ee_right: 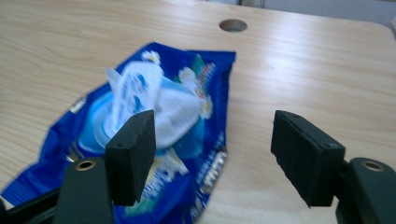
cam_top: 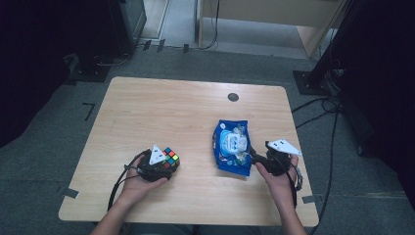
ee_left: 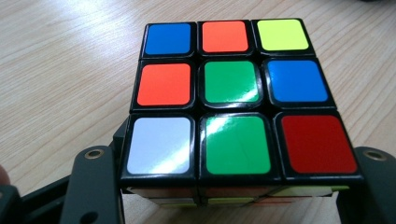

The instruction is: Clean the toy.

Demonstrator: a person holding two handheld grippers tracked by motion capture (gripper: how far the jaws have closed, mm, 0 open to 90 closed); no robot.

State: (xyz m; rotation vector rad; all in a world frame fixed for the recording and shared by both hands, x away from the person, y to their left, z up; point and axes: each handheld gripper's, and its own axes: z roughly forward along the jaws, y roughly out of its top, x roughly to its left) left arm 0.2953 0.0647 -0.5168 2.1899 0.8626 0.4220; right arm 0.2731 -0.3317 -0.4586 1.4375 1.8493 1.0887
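Note:
A scrambled puzzle cube sits on the table at the near left, with my left gripper shut on it. In the left gripper view the cube is held by its sides between the two jaws of the left gripper. A blue pack of wet wipes lies right of centre, its white lid flap standing up. My right gripper stands open at the pack's near right edge. In the right gripper view the right gripper hangs above the pack and the bare wood beside it, holding nothing.
The wooden table has a round cable hole at its far middle, seen as the hole in the right gripper view. Dark stands and cables lie on the floor past the right edge.

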